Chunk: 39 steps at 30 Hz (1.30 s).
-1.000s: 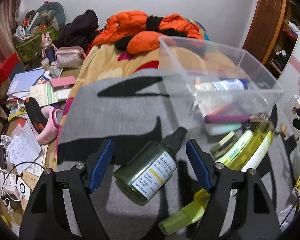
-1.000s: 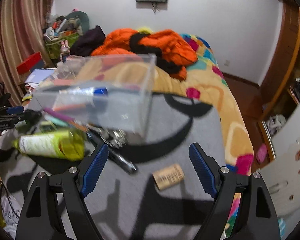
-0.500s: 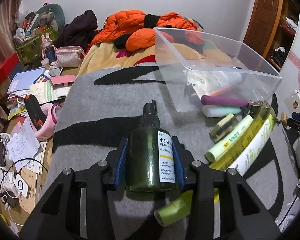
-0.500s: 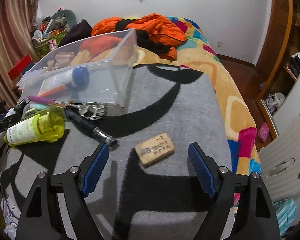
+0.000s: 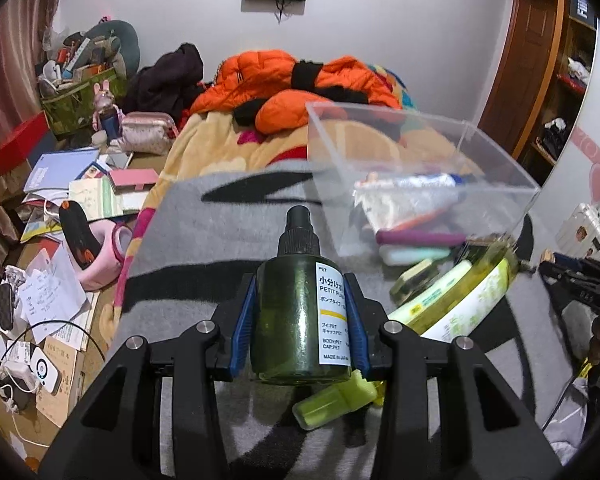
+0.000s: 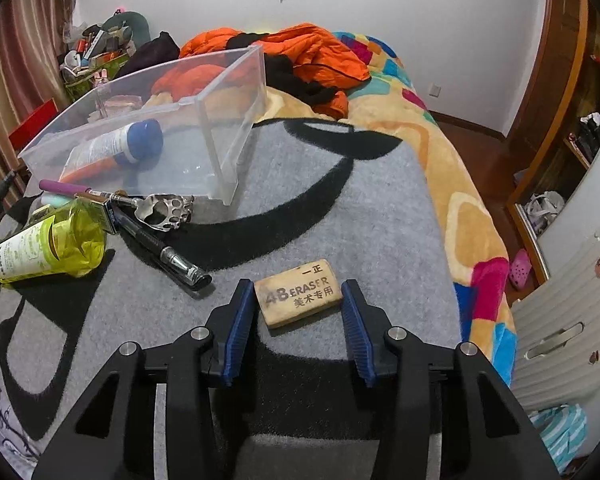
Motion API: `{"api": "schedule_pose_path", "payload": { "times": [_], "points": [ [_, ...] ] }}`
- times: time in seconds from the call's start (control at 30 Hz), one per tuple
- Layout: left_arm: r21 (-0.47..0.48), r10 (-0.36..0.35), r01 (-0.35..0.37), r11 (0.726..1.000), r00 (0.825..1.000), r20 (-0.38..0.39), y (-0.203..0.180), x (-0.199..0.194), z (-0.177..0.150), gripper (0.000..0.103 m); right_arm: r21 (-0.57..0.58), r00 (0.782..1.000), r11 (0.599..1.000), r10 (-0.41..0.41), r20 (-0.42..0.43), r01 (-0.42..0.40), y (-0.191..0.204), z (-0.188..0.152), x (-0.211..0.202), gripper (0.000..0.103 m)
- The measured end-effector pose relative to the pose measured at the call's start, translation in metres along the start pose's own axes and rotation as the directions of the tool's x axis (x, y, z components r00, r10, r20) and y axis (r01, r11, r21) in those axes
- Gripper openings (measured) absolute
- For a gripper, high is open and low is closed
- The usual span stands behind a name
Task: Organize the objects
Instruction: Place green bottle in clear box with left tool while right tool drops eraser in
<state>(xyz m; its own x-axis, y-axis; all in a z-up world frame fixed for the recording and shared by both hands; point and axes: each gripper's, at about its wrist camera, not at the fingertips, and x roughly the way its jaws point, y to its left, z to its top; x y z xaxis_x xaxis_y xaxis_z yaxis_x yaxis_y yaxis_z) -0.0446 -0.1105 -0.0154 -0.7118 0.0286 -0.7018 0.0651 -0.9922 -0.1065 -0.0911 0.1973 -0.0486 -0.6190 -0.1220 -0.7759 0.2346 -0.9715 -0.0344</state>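
My left gripper (image 5: 300, 312) is shut on a dark green pump bottle (image 5: 302, 316) with a white label, held above the grey blanket. The clear plastic box (image 5: 420, 152) stands ahead to the right, with a tube (image 5: 420, 182) inside. My right gripper (image 6: 298, 312) has its fingers on either side of a tan eraser (image 6: 299, 298) lying on the blanket, a small gap on each side. The box (image 6: 220, 92) is ahead on the left in the right wrist view.
A yellow-green lotion bottle (image 6: 48, 248), a black pen (image 6: 160, 250), a metal paw-shaped opener (image 6: 166, 210) and a purple pen (image 6: 66, 188) lie by the box. An orange jacket (image 5: 292, 80) lies on the bed behind. Papers and clutter (image 5: 60, 240) cover the floor left.
My left gripper closed on the green bottle and lifted it. My right gripper moved forward and down to the eraser and narrowed around it.
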Motion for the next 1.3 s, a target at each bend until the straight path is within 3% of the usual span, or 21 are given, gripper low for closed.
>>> {"api": "schedule_pose_path", "payload": {
  "times": [0.4, 0.77, 1.0, 1.3],
  "points": [
    [0.030, -0.040, 0.038, 0.999, 0.995, 0.088, -0.023, -0.022, 0.028, 0.041, 0.007, 0.985, 0.998, 0.063, 0.159, -0.065, 0.005, 0.033, -0.048, 0.041],
    [0.052, -0.085, 0.080, 0.995, 0.989, 0.121, -0.044, -0.012, 0.060, 0.041, -0.036, 0.962, 0.992, 0.128, 0.243, -0.123, 0.027, 0.068, -0.059, 0.041],
    [0.052, -0.101, 0.095, 0.994, 0.988, 0.113, -0.053, 0.005, 0.083, 0.041, -0.066, 0.951, 0.985, 0.173, 0.256, -0.161, 0.040, 0.095, -0.052, 0.041],
    [0.073, -0.089, 0.083, 0.994, 0.993, 0.072, -0.065, 0.036, 0.099, 0.041, -0.090, 0.961, 0.981, 0.189, 0.203, -0.173, 0.062, 0.114, -0.019, 0.041]
  ]
}}
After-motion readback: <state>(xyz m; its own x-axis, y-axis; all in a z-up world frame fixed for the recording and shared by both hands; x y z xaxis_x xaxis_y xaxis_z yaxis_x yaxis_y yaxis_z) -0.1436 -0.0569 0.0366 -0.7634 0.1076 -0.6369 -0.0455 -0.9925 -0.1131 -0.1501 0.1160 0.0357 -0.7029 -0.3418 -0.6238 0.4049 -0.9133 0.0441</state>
